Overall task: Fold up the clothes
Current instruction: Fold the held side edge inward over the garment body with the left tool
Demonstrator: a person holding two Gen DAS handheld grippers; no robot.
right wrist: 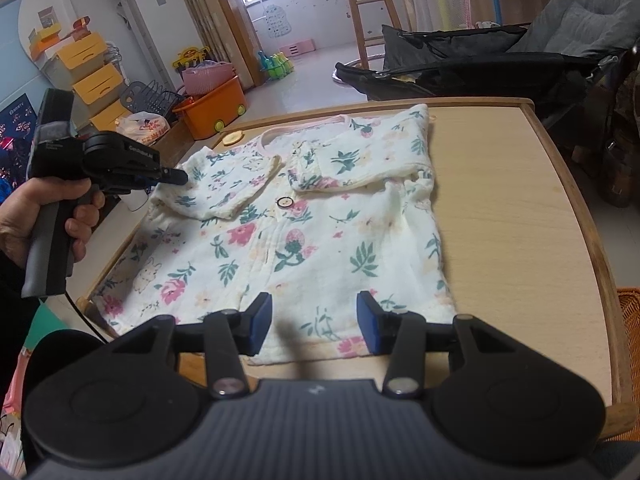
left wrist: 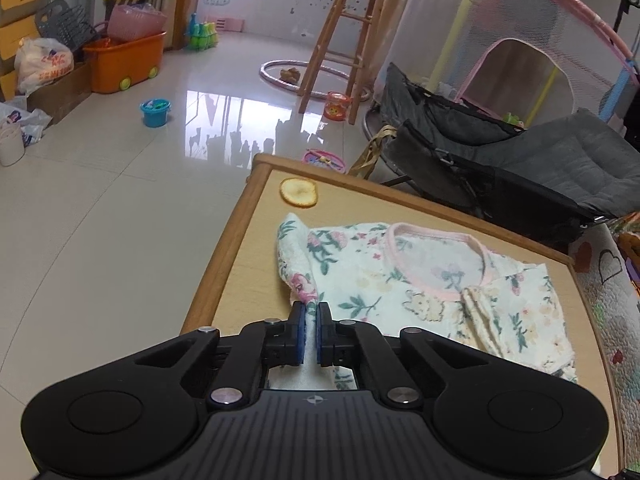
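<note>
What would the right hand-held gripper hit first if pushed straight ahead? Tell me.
Probably the floral shirt: the right hand-held gripper points down at its lower hem, jaws open, with nothing between them. Depth is unclear, so the table beneath may follow at once.

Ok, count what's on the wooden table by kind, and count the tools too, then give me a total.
Floral shirt: 1
Round yellowish disc: 1
Tools: 2, the left tool shut on the shirt's sleeve, the right tool open over the hem
Total: 4
</note>
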